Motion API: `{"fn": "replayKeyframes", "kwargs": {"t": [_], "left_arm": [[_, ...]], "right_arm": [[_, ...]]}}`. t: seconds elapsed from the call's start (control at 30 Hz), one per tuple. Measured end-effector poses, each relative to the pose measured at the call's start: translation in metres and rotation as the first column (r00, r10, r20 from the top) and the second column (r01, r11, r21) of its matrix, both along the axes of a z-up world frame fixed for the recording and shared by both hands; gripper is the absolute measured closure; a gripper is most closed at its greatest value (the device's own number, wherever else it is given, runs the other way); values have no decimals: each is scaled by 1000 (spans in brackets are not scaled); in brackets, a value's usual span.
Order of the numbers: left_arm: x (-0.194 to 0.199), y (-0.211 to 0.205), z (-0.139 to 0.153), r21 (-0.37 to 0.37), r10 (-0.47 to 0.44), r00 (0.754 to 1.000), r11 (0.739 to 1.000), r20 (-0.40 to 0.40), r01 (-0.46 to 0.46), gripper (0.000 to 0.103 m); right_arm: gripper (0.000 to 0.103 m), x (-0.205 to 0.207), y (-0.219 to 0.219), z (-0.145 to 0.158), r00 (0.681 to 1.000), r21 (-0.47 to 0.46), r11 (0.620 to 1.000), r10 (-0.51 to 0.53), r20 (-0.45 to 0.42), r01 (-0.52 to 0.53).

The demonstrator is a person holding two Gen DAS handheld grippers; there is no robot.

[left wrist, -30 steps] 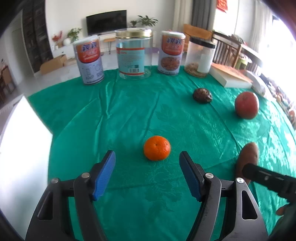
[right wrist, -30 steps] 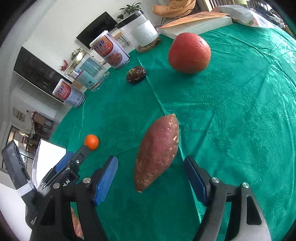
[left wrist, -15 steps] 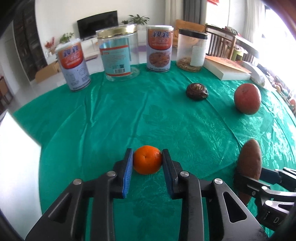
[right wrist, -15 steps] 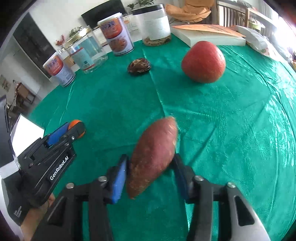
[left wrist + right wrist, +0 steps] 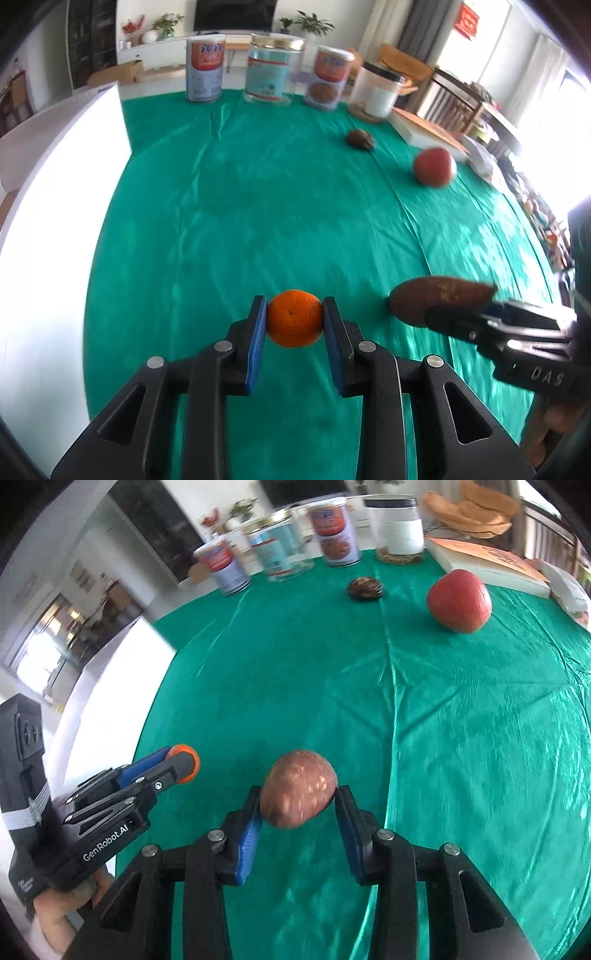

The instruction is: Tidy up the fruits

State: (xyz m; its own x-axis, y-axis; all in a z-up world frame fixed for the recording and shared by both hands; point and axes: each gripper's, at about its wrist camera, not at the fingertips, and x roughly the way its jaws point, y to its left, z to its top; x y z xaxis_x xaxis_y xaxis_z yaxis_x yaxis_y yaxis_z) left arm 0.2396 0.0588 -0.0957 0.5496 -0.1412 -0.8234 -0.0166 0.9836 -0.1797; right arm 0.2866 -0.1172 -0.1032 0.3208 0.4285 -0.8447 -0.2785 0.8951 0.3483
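Left gripper (image 5: 294, 319) pinches the orange (image 5: 294, 318) between its blue pads, bottom centre of the left wrist view, held above the green-clothed bench (image 5: 258, 206). Right gripper (image 5: 298, 801) clamps the sweet potato (image 5: 298, 788) at bottom centre of the right wrist view; in the left view the same sweet potato (image 5: 439, 298) shows at lower right, lying roughly level. Red apple (image 5: 459, 600) sits on the cloth at upper right, a small dark brown fruit (image 5: 365, 588) near it toward upper centre, the two apart. Cans and jars (image 5: 272, 74) line the far bench edge along the top. A white box (image 5: 55, 206) fills the left side. A book (image 5: 487, 565) lies at upper right, behind the apple.
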Motion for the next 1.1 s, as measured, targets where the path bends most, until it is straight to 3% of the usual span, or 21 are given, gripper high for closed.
{"fn": "replayKeyframes", "kwargs": {"t": [0.17, 0.37, 0.47, 0.5, 0.57, 0.6, 0.63, 0.7, 0.73, 0.93, 1.1], "left_arm": [[-66, -13, -5, 48, -87, 996, 995, -4, 88, 73], [-122, -7, -23, 70, -100, 995, 993, 26, 98, 71], [-136, -5, -26, 89, -115, 993, 990, 34, 112, 63], [-138, -4, -29, 90, -117, 993, 989, 19, 115, 55], [-145, -1, -30, 82, -126, 992, 989, 23, 123, 43], [-147, 1, -31, 72, -124, 992, 990, 11, 123, 30], [-148, 5, -31, 49, -124, 992, 991, 6, 124, 25], [-154, 12, -30, 10, -121, 993, 993, 1, 121, 25], [-157, 14, -29, 1, -125, 992, 992, -4, 125, 25], [-148, 14, -20, -40, -134, 989, 991, -68, 131, 25], [-129, -1, -9, 37, -158, 986, 986, -54, 160, 27]], "right_arm": [[64, -65, 5, 5, 995, -68, 993, 101, 24, -99], [66, -135, 1, -7, 988, -104, 993, 76, 136, -62], [66, -159, 3, -15, 985, -145, 988, 73, 158, -50], [66, -164, 2, -18, 986, -136, 990, 68, 151, -48], [65, -165, 2, -23, 990, -126, 991, 60, 131, -44], [64, -165, 1, -23, 990, -130, 991, 57, 127, -41], [56, -164, 2, -23, 991, -125, 991, 56, 118, -41], [40, -164, -4, -20, 995, -104, 994, 52, 91, -42], [37, -166, -8, -17, 995, -96, 995, 46, 86, -37], [36, -156, -38, -9, 997, 10, 998, -64, -35, 65], [36, -135, -56, -3, 979, 92, 981, -159, -124, 171]]}}
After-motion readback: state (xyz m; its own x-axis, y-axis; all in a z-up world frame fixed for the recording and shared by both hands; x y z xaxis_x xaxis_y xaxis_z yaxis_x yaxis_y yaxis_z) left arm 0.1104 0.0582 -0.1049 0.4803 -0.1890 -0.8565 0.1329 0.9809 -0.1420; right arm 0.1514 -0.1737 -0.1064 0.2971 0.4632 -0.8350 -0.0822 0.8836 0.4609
